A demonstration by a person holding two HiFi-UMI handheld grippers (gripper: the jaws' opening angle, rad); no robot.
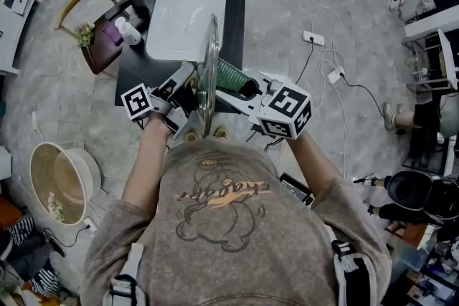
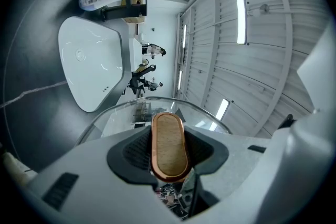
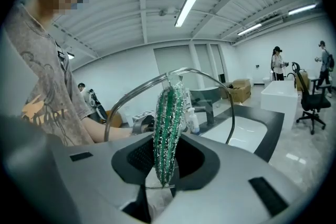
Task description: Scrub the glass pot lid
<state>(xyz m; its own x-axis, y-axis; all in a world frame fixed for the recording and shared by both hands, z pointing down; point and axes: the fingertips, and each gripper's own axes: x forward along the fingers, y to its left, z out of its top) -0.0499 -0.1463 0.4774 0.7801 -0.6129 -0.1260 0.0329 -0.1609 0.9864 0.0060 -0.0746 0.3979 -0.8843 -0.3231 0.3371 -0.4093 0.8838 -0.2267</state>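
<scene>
I hold the glass pot lid (image 1: 209, 75) upright on its edge above the front of the counter. My left gripper (image 1: 181, 95) is shut on the lid's oval wooden handle (image 2: 169, 145), which fills the gap between its jaws, with the lid's metal rim (image 2: 123, 109) curving beyond. From the other side my right gripper (image 1: 252, 92) is shut on a green scrubber (image 1: 233, 77). In the right gripper view the scrubber (image 3: 169, 128) stands upright between the jaws, against the glass lid (image 3: 137, 92).
A white sink basin (image 1: 186, 14) sits in a dark counter (image 1: 136, 86), with a faucet (image 1: 133, 0) and a soap bottle (image 1: 128, 31) at its left. A round tub (image 1: 61, 179) stands on the floor at left. Cables and a power strip (image 1: 313, 38) lie at right.
</scene>
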